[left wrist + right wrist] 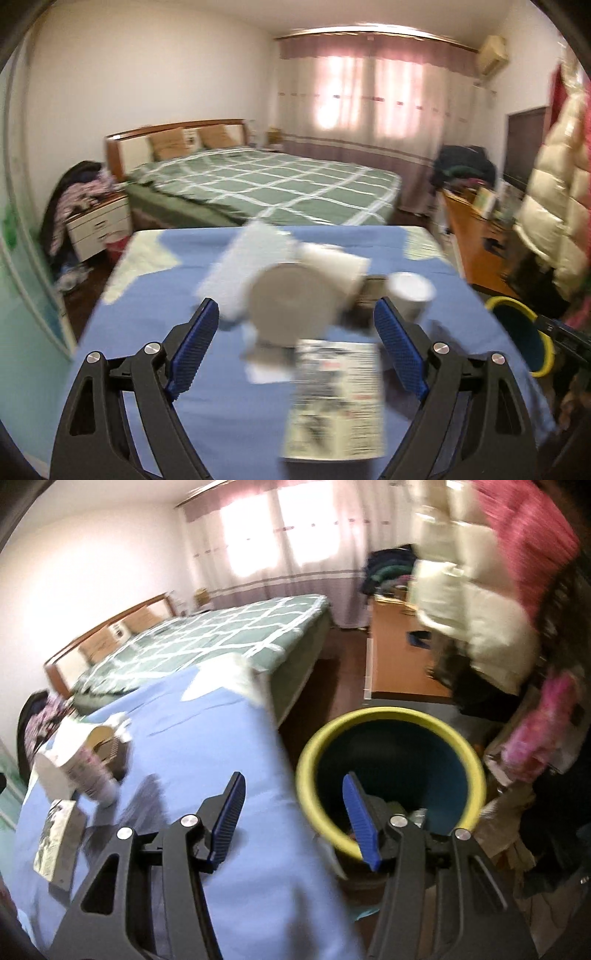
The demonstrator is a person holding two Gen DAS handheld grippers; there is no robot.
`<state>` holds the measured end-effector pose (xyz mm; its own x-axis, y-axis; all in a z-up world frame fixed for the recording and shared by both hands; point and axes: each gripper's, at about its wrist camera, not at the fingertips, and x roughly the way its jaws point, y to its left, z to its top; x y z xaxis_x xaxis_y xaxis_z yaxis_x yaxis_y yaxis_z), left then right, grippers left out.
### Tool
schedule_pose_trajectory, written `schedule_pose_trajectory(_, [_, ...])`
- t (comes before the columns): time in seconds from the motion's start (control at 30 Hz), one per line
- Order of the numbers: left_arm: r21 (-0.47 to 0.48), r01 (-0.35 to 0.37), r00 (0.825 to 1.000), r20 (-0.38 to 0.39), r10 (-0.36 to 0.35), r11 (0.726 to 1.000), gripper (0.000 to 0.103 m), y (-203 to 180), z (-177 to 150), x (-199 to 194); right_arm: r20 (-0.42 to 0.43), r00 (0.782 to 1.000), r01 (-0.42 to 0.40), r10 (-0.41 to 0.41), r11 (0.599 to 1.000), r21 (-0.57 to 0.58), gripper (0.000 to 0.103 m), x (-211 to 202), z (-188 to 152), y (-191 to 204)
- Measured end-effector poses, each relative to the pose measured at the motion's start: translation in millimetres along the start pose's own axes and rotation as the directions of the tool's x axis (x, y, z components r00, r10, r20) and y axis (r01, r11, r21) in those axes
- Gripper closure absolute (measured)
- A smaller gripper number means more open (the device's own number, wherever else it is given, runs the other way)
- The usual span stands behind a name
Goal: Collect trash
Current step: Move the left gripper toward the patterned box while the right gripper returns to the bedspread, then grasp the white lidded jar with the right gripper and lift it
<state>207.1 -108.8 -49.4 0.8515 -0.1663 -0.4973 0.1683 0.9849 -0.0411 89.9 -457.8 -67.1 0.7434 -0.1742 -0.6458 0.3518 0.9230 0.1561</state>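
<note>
A bed with a green checked cover fills the far part of the room, beyond the far edge of the desk, which is covered in blue cloth. Off the desk's right edge stands a bin with a yellow rim and a dark blue inside; something lies at its bottom, too blurred to name.

On the desk the trash sits in a cluster near the middle, all of it blurred. A white paper cup lies on its side with its round base toward the left wrist camera. A white flat sheet or packet lies just behind and to its left, touching it. A printed booklet lies flat toward the near edge, just in front of the cup. A smaller white cup stands to the right, near the cluster.

The left hand-held gripper hangs above the desk with its blue-padded jaws spread wide, nothing between them, the lying cup just ahead. The right hand-held gripper is also spread wide and empty, straddling the desk's right edge, with one blue pad over the bin's rim.
</note>
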Motion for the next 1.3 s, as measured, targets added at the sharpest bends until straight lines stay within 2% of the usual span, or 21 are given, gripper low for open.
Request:
schedule_pose_trajectory(0.2, [-0.035,-0.128,0.991,0.038,0.129,0.991,0.017,61.4,-5.8,6.2,-0.023,0.995,-0.095,0.093,0.990,-0.108,0.050,4.4,-1.4,65.9])
schedule_pose_trajectory(0.3, [-0.069,-0.151,0.987,0.038,0.153,0.986,0.017,73.9,-10.9,11.0,-0.023,0.991,-0.135,0.133,0.976,-0.169,0.050,1.8,-1.4,97.4])
schedule_pose_trajectory(0.5, [-0.106,-0.165,0.986,-0.009,0.165,0.981,0.017,86.9,-15.6,22.3,-0.049,0.974,-0.228,0.223,0.940,-0.252,0.045,1.1,4.2,146.2])
schedule_pose_trajectory(0.67, [-0.160,-0.188,0.982,-0.003,0.190,0.969,0.013,97.4,-17.1,18.7,-0.064,0.968,-0.249,0.242,0.915,-0.316,0.041,9.0,7.6,179.8])
schedule_pose_trajectory(0.97, [-0.181,-0.176,0.984,-0.019,0.176,0.968,0.013,101.7,-20.1,19.4,-0.112,0.972,-0.232,0.206,0.915,-0.329,0.042,51.5,13.4,208.7])
schedule_pose_trajectory(1.0, [-0.181,-0.173,0.985,-0.022,0.172,0.968,0.013,101.8,-20.3,20.3,-0.122,0.970,-0.240,0.211,0.918,-0.315,0.046,54.9,13.6,208.0])
schedule_pose_trajectory(1.03, [-0.181,-0.171,0.985,-0.023,0.170,0.968,0.013,102.4,-20.4,20.3,-0.124,0.970,-0.237,0.208,0.921,-0.308,0.057,57.3,12.4,208.9])
schedule_pose_trajectory(1.3, [-0.188,-0.163,0.987,-0.031,0.160,0.969,0.013,102.6,-20.5,21.1,-0.099,0.968,-0.250,0.232,0.937,-0.245,0.057,42.9,18.8,187.2])
